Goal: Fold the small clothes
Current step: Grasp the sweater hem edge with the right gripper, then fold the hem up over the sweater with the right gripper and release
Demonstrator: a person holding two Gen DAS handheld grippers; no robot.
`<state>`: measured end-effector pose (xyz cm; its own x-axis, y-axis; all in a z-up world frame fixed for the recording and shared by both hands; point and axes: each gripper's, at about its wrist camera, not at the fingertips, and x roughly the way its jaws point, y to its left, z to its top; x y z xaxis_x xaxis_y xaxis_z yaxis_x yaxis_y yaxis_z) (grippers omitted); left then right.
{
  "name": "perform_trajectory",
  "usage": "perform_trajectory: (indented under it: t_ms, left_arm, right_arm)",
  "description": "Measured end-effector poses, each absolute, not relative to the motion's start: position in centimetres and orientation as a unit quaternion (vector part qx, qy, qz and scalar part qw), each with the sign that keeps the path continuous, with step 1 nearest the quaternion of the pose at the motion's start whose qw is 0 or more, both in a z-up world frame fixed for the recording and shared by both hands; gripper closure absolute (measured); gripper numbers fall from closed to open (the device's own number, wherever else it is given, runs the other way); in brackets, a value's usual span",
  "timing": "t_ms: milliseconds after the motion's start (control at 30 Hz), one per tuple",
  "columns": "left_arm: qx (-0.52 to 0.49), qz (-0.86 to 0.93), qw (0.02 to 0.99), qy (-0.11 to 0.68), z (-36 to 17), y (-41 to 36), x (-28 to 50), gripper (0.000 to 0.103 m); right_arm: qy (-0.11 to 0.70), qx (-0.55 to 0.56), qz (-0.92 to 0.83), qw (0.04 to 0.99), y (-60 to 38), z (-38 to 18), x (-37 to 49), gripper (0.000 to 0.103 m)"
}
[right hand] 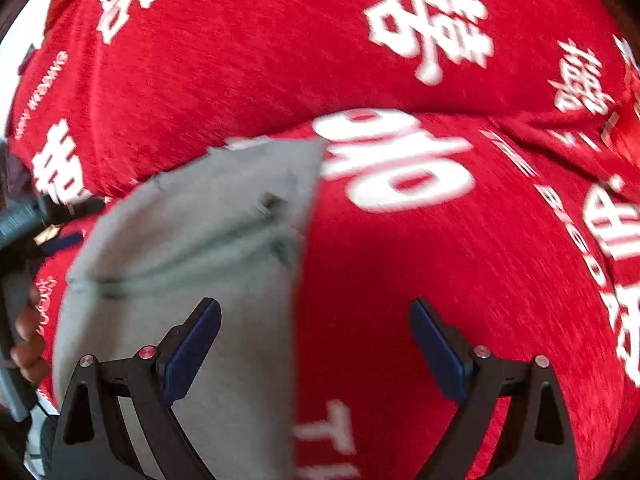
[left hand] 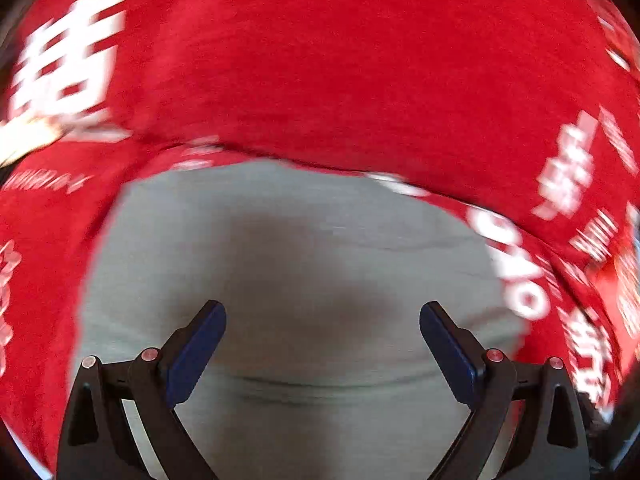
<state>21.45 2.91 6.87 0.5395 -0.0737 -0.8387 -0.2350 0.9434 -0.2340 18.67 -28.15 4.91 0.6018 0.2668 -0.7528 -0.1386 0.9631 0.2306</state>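
A small grey garment (left hand: 296, 264) lies flat on a red cloth with white lettering (left hand: 320, 60). My left gripper (left hand: 323, 320) is open and empty, hovering close above the middle of the garment, with its shadow on it. In the right wrist view the grey garment (right hand: 192, 248) shows seams and its right edge. My right gripper (right hand: 315, 318) is open and empty, its left finger over the garment and its right finger over the red cloth (right hand: 440, 260). Both views are motion-blurred.
The red printed cloth covers the whole surface around the garment. At the left edge of the right wrist view, the other gripper's grey body (right hand: 20, 220) and the person's fingers (right hand: 28, 344) show.
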Motion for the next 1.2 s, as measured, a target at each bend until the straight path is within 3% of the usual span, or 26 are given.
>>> perform_trajectory:
  t_ms: [133, 200, 267, 467, 567, 633, 667, 700, 867, 1033, 1133, 1200]
  left_arm:
    - [-0.189, 0.113, 0.841, 0.494, 4.4, 8.2, 20.3, 0.005]
    - [-0.192, 0.125, 0.835, 0.500, 3.4, 9.5, 19.8, 0.005]
    - [-0.191, 0.126, 0.829, 0.511, 2.2, 9.9, 19.5, 0.005]
    - [-0.148, 0.121, 0.840, 0.507, 0.5, 8.3, 19.2, 0.005]
    - [-0.152, 0.118, 0.842, 0.505, 0.6, 8.5, 19.4, 0.005]
    - [-0.151, 0.116, 0.842, 0.505, 0.8, 8.6, 19.5, 0.005]
    - [-0.151, 0.112, 0.840, 0.509, 0.9, 8.8, 19.7, 0.005]
    - [-0.154, 0.108, 0.839, 0.511, 1.2, 9.0, 19.7, 0.005]
    - [-0.181, 0.113, 0.842, 0.495, 1.8, 10.7, 19.2, 0.005]
    - [-0.145, 0.103, 0.835, 0.521, 0.7, 10.0, 19.6, 0.004]
    - [-0.185, 0.100, 0.837, 0.505, 1.8, 11.2, 19.1, 0.004]
    - [-0.194, 0.101, 0.840, 0.496, 2.5, 11.7, 19.5, 0.004]
  right_arm:
    - [0.437, 0.125, 0.165, 0.875, -25.8, 5.5, 22.2, 0.014]
    - [0.448, 0.151, 0.180, 0.863, -25.1, 5.3, 23.8, 0.030]
    - [0.467, 0.173, 0.185, 0.847, -24.5, 4.6, 25.3, 0.038]
    - [0.495, 0.213, 0.182, 0.822, -24.0, 3.1, 26.8, 0.038]
    - [0.501, 0.212, 0.171, 0.821, -23.6, 2.7, 27.4, 0.044]
    - [0.504, 0.203, 0.157, 0.824, -23.2, 2.3, 27.9, 0.062]
    - [0.512, 0.196, 0.142, 0.824, -22.9, 1.8, 28.4, 0.092]
    - [0.519, 0.190, 0.127, 0.823, -22.9, 1.4, 28.7, 0.096]
    - [0.459, 0.169, 0.116, 0.864, -23.4, 3.6, 27.1, 0.096]
    - [0.492, 0.171, 0.099, 0.848, -24.0, 1.4, 28.0, 0.093]
    - [0.491, 0.169, 0.089, 0.850, -24.7, 2.6, 27.5, 0.069]
    - [0.443, 0.139, 0.033, 0.885, -25.6, 4.7, 26.0, 0.041]
